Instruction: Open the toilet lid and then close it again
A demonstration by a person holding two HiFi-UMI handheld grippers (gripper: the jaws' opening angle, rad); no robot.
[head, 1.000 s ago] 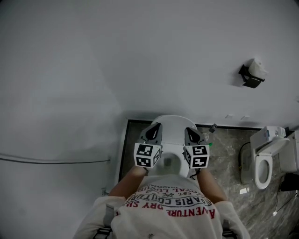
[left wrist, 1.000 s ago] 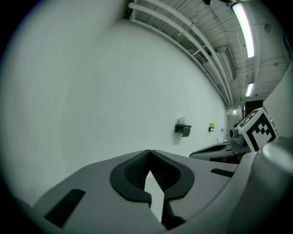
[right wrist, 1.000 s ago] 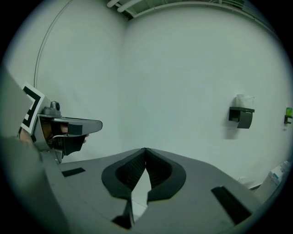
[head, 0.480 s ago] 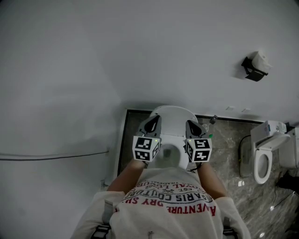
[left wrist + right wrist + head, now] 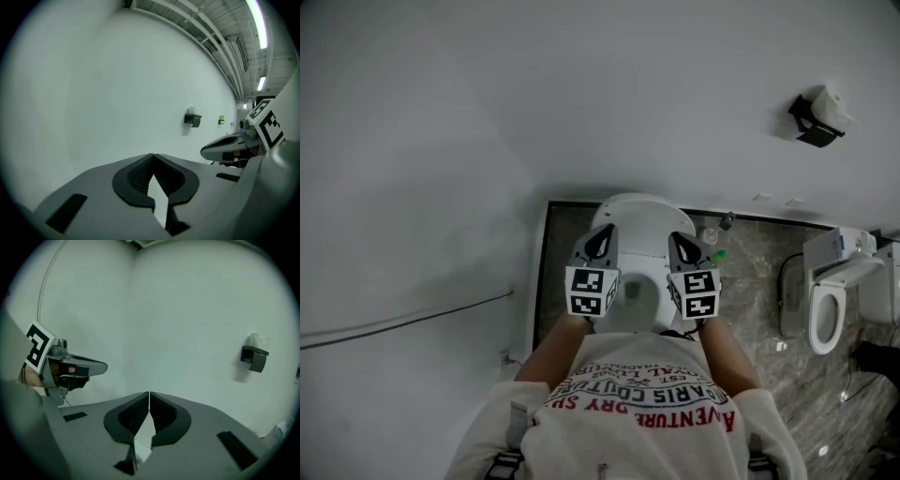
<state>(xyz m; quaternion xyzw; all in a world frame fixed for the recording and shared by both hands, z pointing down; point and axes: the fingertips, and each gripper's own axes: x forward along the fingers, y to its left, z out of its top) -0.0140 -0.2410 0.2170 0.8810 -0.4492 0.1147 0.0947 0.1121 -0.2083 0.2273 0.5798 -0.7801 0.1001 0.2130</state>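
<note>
Against the wall [image 5: 581, 112], the toilet [image 5: 639, 234] runs lengthwise toward the person [image 5: 637, 412].

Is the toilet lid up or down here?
Up. In the head view the lid stands back toward the wall, and the bowl shows its dark opening below it.

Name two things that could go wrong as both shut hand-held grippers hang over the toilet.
Both the left hand-held gripper and right hand-held gripper are shut, so they could only push the toilet lid; it might slip and slam. The right one might knock the small items beside the toilet.
</note>
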